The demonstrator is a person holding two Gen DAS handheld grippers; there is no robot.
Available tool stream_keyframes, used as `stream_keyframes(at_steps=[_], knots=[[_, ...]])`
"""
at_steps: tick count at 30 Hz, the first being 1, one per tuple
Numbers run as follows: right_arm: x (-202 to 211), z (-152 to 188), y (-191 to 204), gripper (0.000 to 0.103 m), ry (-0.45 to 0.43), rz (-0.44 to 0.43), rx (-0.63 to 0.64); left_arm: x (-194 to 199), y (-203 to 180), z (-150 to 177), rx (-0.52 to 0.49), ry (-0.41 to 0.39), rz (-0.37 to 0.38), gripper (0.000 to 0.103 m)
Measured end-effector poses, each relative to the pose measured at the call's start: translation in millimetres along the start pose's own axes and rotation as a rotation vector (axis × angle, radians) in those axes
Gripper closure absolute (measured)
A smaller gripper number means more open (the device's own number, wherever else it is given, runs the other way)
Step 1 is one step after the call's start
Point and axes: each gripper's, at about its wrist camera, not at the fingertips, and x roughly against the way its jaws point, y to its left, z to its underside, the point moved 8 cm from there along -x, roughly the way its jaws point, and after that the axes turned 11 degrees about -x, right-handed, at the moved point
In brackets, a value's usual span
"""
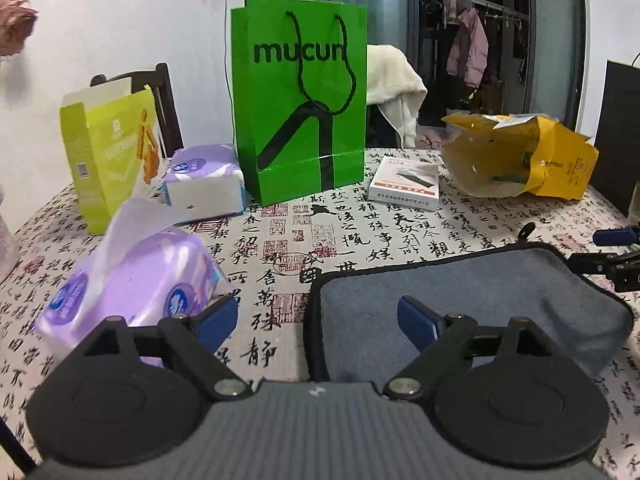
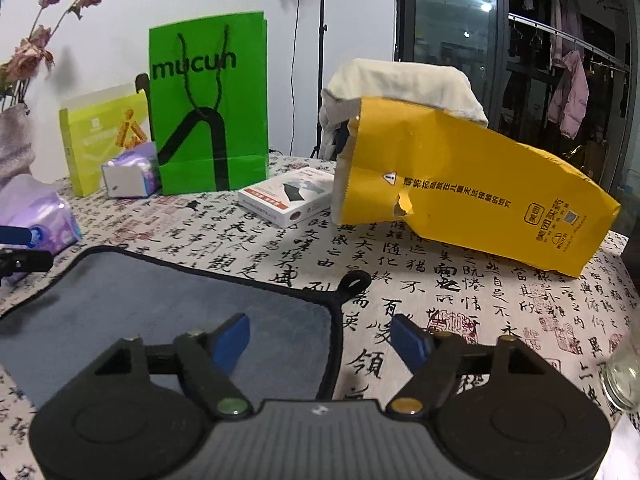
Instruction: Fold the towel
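Observation:
A grey-blue towel (image 1: pixel 500 300) with a black hem lies flat on the calligraphy-print tablecloth; it also shows in the right wrist view (image 2: pixel 160 320), with a small black hanging loop (image 2: pixel 354 282) at its far right corner. My left gripper (image 1: pixel 318 318) is open, straddling the towel's left edge just above it. My right gripper (image 2: pixel 320 336) is open, straddling the towel's right edge near the loop corner. The right gripper also shows at the right edge of the left wrist view (image 1: pixel 608 252).
A green paper bag (image 1: pixel 300 100), a yellow-green carton (image 1: pixel 108 160), two purple tissue packs (image 1: pixel 132 288), a white box (image 1: pixel 404 184) and a torn yellow bag (image 2: pixel 460 200) stand behind the towel. A glass jar (image 2: pixel 624 376) sits at the right. Dried flowers (image 2: pixel 32 48) stand far left.

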Motion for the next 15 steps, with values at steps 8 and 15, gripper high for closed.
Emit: stream_keyframes(at_steps=[8,15], knots=[[37,13,5,0.022,-0.020,-0.009,-0.010,35,-9,5,0.021,-0.028,0.004,0.012],[67,26,9,0.022,-0.040,-0.012,-0.033,61,-18,12,0.016,-0.055,-0.007,0.010]])
